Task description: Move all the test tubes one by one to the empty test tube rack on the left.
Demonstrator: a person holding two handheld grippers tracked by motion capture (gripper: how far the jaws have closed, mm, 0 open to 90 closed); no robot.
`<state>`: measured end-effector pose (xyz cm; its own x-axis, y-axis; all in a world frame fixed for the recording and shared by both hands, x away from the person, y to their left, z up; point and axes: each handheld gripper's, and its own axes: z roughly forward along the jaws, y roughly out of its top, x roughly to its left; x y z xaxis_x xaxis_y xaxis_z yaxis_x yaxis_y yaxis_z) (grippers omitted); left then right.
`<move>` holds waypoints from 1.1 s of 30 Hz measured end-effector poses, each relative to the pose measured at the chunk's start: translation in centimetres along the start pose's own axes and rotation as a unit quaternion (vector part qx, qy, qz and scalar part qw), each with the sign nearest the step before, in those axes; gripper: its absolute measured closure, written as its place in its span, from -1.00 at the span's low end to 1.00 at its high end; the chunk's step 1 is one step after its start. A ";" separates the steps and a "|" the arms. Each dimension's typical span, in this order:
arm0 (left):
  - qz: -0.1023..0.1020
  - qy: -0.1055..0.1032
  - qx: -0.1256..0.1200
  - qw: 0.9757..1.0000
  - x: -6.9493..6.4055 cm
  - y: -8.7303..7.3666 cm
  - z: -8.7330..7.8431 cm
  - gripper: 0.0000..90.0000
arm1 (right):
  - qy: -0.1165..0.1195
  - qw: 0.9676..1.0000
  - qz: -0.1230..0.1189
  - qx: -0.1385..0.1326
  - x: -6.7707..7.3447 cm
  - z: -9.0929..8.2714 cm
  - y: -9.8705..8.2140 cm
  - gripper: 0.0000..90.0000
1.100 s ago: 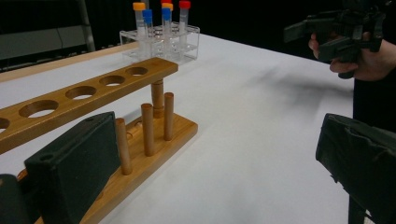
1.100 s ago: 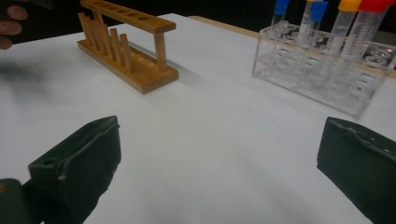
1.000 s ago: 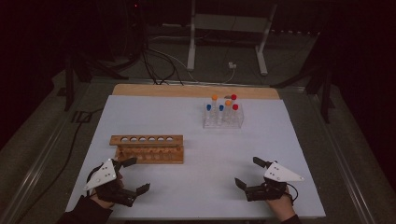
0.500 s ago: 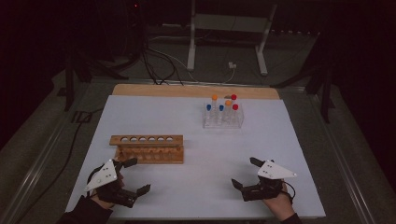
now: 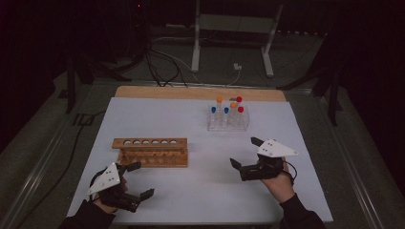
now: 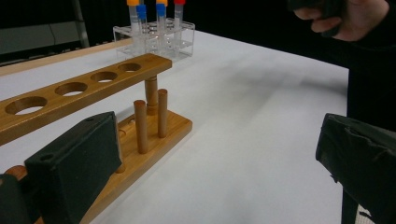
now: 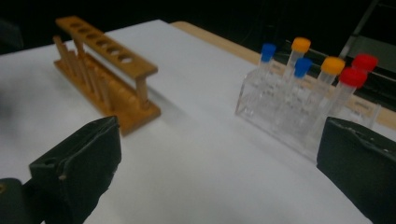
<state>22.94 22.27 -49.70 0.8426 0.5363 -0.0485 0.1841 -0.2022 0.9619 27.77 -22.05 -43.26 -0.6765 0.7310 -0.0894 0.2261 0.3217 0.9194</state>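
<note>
White sheeting covers the table, on which two racks are set. Compared with a second ago, the right gripper has been carried away from the near edge and toward the far side, its jaws spread wide and nothing held. It now sits nearer the clear plastic rack of capped tubes, which stands far right of centre. This is judged to be the opening of a reach for a tube, with no tube lifted yet. In the right gripper view, blue, orange and red caps are seen just ahead between the jaws.

The left gripper is unchanged at the near left corner, jaws wide apart and empty. Just beyond it lies the long wooden rack with a row of empty round holes. Bare table lies between the right gripper and the tubes, so nothing blocks the path. Cables and a metal stand are seen on the dark floor beyond.
</note>
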 end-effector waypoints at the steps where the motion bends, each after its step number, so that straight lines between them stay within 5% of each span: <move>1: 0.000 0.000 0.001 1.000 0.0 0.0 0.0 -0.99 | 0.000 1.000 0.000 -0.001 -0.2 0.2 0.3 -1.00; 20: -0.002 -0.001 -0.004 1.000 0.0 0.0 -0.1 -0.99 | -0.027 0.999 0.018 -0.007 -2.8 6.4 5.0 -0.99; 33: -0.003 -0.006 -0.006 1.000 0.0 0.1 -0.2 -0.99 | -0.080 0.995 0.051 0.008 -3.7 10.7 3.9 -0.86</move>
<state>22.84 22.41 -49.58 0.8478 0.5272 -0.0572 0.1824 -0.1886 0.9650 38.68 -17.07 -43.44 -0.5295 0.8464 -0.0565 0.3003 0.2493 0.9207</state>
